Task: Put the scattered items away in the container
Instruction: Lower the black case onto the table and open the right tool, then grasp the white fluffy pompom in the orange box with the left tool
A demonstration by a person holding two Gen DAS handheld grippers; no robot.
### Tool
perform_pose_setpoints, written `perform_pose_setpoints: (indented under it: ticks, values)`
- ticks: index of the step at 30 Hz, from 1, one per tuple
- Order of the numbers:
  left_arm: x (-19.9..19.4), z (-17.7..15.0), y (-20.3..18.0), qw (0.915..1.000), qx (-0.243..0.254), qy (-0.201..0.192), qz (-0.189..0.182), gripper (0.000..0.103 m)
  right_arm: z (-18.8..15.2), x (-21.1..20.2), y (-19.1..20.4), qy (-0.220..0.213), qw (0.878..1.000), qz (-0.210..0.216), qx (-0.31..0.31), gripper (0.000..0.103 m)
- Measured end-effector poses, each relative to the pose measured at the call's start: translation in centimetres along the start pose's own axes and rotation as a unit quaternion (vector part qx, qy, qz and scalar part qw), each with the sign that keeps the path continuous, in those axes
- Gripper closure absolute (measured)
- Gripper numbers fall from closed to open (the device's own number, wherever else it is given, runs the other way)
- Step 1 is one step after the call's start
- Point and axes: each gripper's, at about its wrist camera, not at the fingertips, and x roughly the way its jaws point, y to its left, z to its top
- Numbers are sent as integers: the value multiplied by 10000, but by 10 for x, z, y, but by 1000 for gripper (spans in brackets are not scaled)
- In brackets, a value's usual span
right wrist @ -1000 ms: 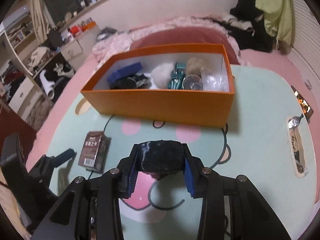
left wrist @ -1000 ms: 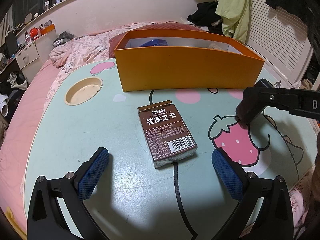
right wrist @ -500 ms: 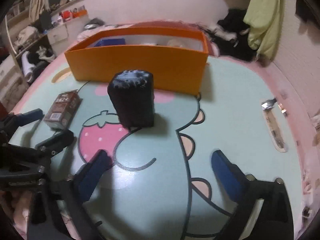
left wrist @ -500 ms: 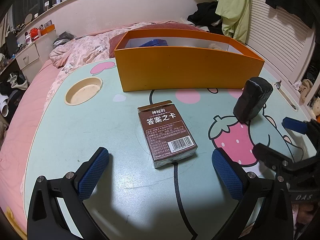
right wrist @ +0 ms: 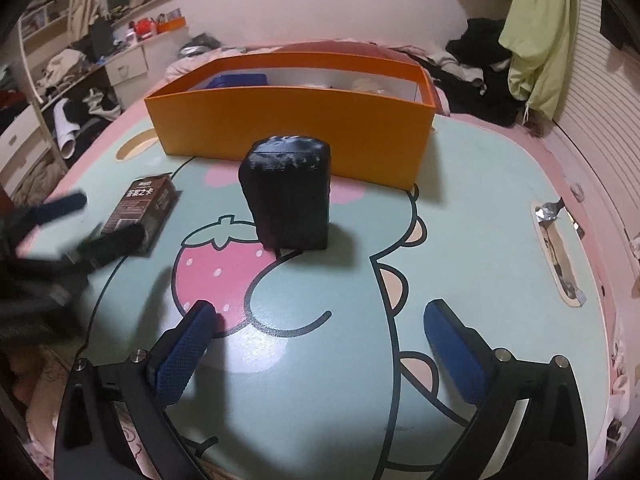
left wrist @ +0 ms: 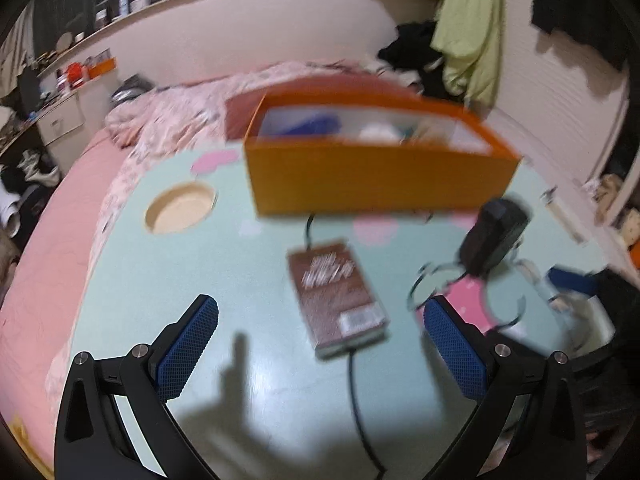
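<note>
Bedroom table (right wrist: 480, 208): black block (right wrist: 289, 194) has just been released, stood upright ahead of right gripper (right wrist: 316, 344), jaws just opened wide, empty. Still outside orange container (right wrist: 288, 120) beyond; re-grasp is likely needed.

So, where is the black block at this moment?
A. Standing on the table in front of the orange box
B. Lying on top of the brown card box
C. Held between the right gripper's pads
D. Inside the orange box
A. The black block stands upright on the table, just in front of the orange box, and the right gripper is open with nothing between its pads.
</note>
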Motion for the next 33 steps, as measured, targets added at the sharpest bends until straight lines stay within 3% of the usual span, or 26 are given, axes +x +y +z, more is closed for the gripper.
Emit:
perform_pose_setpoints:
  ticks: [4, 7, 11, 14, 18, 21, 24, 28, 33]
  values:
    - [-16, 47, -4, 9990, 198, -356, -168, 3, 0, 2, -5, -149, 9999, 1, 49, 0]
    - [-7, 92, -18, 9979, 486, -405, -172, 17, 0, 3, -4, -155, 9999, -8, 36, 0]
    - [57, 145, -32, 9944, 386, 561, -811, 51, 0, 3, -4, -161, 9999, -2, 36, 0]
    - [109, 168, -40, 9896, 265, 1211, -726, 55, -1, 3, -4, -175, 9998, 5, 33, 0]
    - [140, 179, -46, 9852, 279, 1549, -677, 55, -1, 3, -4, -194, 9998, 25, 36, 0]
    - [161, 181, -49, 9820, 131, 1785, -609, 63, -1, 4, -4, -196, 9998, 25, 34, 0]
    - [173, 172, -53, 9799, 314, 1943, -320, 62, -1, 4, -4, -198, 9998, 26, 36, 0]
    - [178, 170, -43, 9784, 10, 1991, -559, 61, -1, 4, -3, -197, 9998, 31, 37, 0]
    - [175, 166, -37, 9802, -71, 1764, -892, 72, -2, 4, -4, -196, 9998, 29, 36, 0]
